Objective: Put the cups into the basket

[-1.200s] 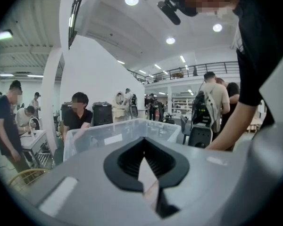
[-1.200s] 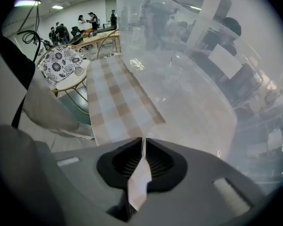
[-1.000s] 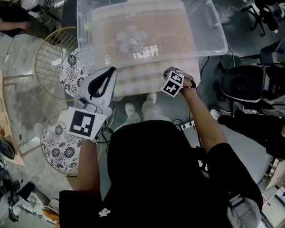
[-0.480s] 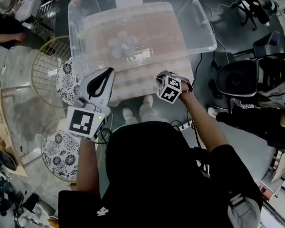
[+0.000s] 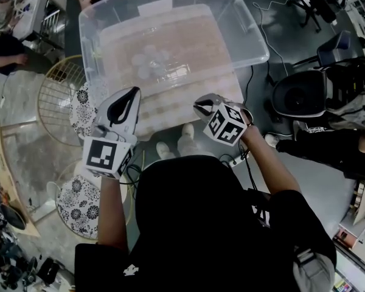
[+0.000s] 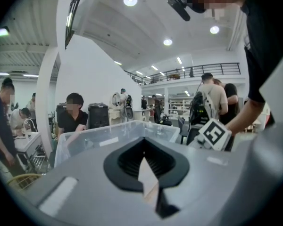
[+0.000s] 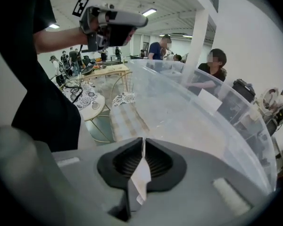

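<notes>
Cups point(image 5: 151, 61) of clear plastic, hard to make out, sit clustered on the floor of a large see-through bin point(image 5: 246, 38) on a cloth-covered desk point(image 5: 165, 110). They look light, thin-walled and slippery, so a gentle pinch over one rim seems best. Left gripper point(image 5: 134, 93) and right gripper point(image 5: 199, 107) hover at the bin's near edge, jaws together and empty. A gold wire basket point(image 5: 52, 102) stands to the left.

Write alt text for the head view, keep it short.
Seen from above, a person holds the left gripper and right gripper, both shut and empty, at the near edge of a large clear plastic bin with what look like clear cups clustered inside.
</notes>
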`<act>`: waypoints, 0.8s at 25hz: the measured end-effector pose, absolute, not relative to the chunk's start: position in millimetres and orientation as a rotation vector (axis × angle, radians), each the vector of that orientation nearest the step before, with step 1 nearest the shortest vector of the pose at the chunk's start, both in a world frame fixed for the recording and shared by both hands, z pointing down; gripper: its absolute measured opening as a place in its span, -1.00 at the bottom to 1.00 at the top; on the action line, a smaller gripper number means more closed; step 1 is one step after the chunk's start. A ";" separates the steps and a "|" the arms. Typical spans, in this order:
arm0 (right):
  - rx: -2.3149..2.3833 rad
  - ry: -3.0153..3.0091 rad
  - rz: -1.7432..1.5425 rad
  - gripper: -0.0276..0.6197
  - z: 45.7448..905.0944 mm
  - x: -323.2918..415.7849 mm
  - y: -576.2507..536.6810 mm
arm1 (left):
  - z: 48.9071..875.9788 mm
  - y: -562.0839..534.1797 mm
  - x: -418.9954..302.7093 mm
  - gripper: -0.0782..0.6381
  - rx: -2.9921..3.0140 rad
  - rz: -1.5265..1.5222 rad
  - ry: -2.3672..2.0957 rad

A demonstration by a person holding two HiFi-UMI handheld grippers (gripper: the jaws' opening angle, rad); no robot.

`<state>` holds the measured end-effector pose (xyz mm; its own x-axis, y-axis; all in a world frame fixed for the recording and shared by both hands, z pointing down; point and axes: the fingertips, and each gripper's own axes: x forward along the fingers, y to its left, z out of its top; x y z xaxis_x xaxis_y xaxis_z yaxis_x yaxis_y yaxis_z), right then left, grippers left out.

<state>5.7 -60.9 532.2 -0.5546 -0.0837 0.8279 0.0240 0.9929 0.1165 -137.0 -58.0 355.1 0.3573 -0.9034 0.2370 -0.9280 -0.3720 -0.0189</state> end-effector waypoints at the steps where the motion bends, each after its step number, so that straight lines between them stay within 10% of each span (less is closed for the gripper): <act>1: 0.033 -2.167 -0.147 -0.86 522.7 5.9 -58.0 | 356.3 -58.9 -137.0 -0.76 2.488 0.311 -1.682; 20: 0.157 -2.564 -0.217 -0.86 357.1 -29.3 -135.7 | 362.3 -80.2 -140.8 -0.76 2.427 0.292 -1.722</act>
